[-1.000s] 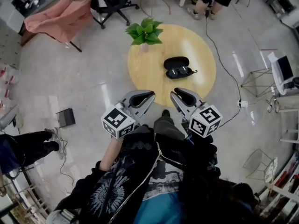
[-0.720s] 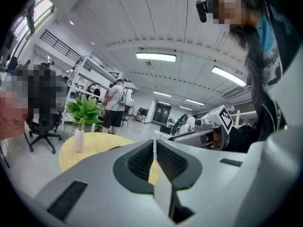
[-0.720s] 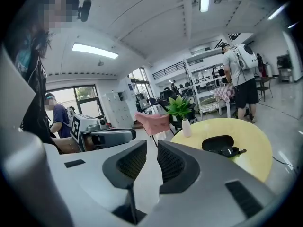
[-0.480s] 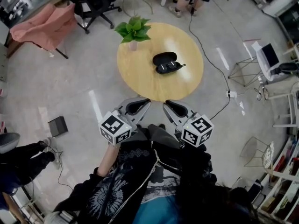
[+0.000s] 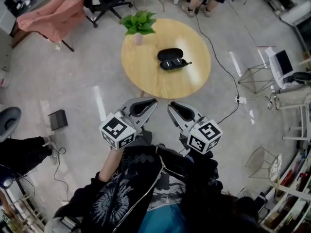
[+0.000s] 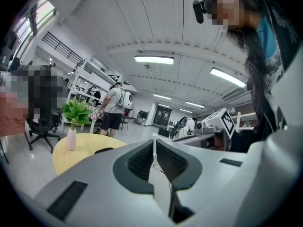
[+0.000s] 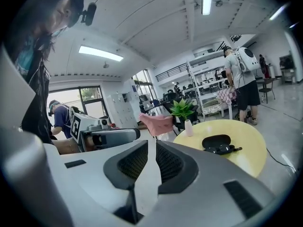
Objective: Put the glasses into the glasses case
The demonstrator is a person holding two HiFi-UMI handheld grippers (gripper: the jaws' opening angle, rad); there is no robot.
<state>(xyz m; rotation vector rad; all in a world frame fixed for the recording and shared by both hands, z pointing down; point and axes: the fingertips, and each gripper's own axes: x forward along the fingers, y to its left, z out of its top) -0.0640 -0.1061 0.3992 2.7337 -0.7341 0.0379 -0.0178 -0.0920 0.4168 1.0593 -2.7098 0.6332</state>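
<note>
Left gripper (image 5: 151, 102) is pinched shut, right gripper (image 5: 173, 107) is open just a crack, both empty, held short of the round wooden table (image 5: 146, 76) where the glasses case (image 5: 170, 55) is parked.

Black oval glasses case (image 5: 170, 55) lies on the round table (image 5: 146, 76), dark glasses (image 5: 175, 64) just beside it.

From the head camera we look steeply down past the person onto the round table (image 5: 146, 76), well ahead. The cameras riding on the left gripper (image 6: 154, 141) and right gripper (image 7: 152, 142) face almost level along their own jaws, low and well short of the table's near edge. All three views share that table, and each gripper view catches the other gripper beside it.
</note>
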